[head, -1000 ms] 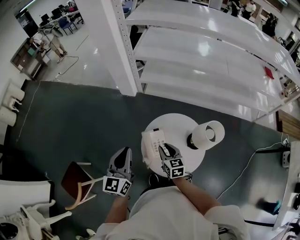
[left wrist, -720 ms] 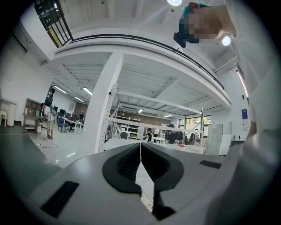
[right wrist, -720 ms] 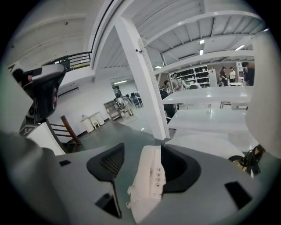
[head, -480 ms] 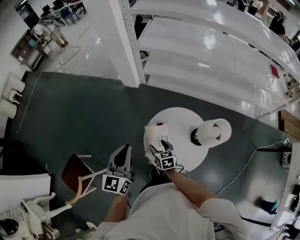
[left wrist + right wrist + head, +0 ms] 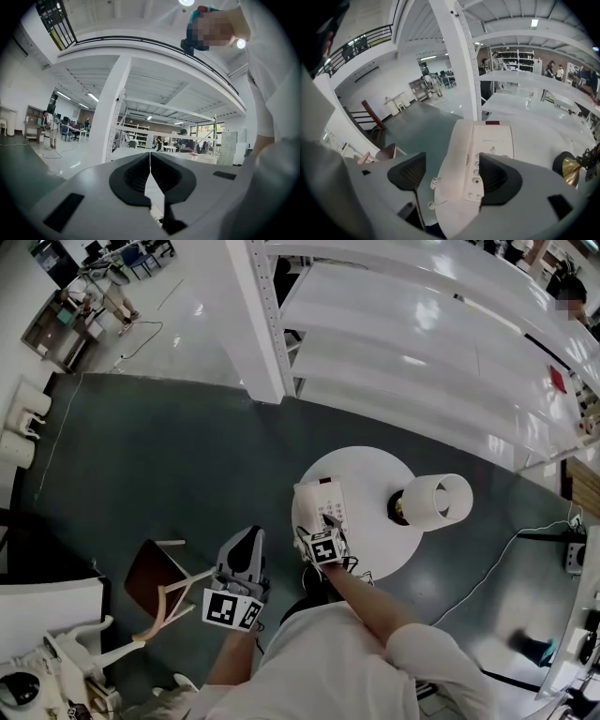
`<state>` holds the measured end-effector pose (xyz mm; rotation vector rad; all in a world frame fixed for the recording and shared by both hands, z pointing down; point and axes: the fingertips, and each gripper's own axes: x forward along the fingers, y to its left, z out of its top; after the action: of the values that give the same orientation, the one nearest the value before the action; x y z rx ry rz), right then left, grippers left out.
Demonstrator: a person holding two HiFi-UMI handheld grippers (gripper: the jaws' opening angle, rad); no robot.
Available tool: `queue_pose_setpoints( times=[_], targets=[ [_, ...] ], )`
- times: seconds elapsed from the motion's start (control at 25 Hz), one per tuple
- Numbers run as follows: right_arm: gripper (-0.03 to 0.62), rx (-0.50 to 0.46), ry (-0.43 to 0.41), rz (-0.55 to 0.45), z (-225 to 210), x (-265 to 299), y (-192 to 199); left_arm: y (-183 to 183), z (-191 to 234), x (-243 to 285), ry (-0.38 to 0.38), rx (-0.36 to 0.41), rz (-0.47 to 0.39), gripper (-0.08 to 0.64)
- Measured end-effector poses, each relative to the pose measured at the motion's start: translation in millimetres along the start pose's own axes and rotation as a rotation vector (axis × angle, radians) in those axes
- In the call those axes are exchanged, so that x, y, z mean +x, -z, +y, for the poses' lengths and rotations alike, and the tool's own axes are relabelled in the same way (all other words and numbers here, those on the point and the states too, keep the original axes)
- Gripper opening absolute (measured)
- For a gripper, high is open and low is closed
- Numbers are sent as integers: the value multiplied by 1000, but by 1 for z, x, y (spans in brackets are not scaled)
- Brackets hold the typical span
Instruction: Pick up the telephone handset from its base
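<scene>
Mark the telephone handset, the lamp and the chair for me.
telephone handset [image 5: 452,161], right gripper view, middle of its body
lamp [image 5: 439,502], head view, white shade
chair [image 5: 148,577], head view, dark seat

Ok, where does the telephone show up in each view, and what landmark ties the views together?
Head view: the telephone lies just below picture centre, on the left part of the round white table.
Left gripper view: not in it.
Right gripper view: the telephone fills the lower middle.
Shared landmark: the white shelf post, seen in all three views.
</scene>
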<state>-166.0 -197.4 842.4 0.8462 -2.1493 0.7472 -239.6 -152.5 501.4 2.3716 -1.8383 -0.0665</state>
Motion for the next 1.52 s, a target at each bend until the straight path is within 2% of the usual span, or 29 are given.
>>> queue_pose_setpoints(
  times=[0.24, 0.64, 0.96, 1.08, 1.28, 1.52],
  targets=[
    [359, 12, 38, 115, -7, 19, 11, 2, 5, -4, -11, -3, 16, 21],
    [345, 28, 79, 198, -12, 44, 11, 13, 19, -19, -54, -11, 55, 21],
    [316, 14, 118, 232, -9, 57, 7, 21, 30, -27, -82, -26, 79, 21],
    [307, 37, 124, 242, -11, 61, 9, 23, 31, -29, -84, -26, 85, 21],
    [275, 28, 174, 251, -16, 63, 6, 24, 34, -33, -93, -27, 96, 21],
    [255, 37, 183, 282, -16, 61, 9, 27, 33, -37, -94, -32, 96, 21]
  ],
)
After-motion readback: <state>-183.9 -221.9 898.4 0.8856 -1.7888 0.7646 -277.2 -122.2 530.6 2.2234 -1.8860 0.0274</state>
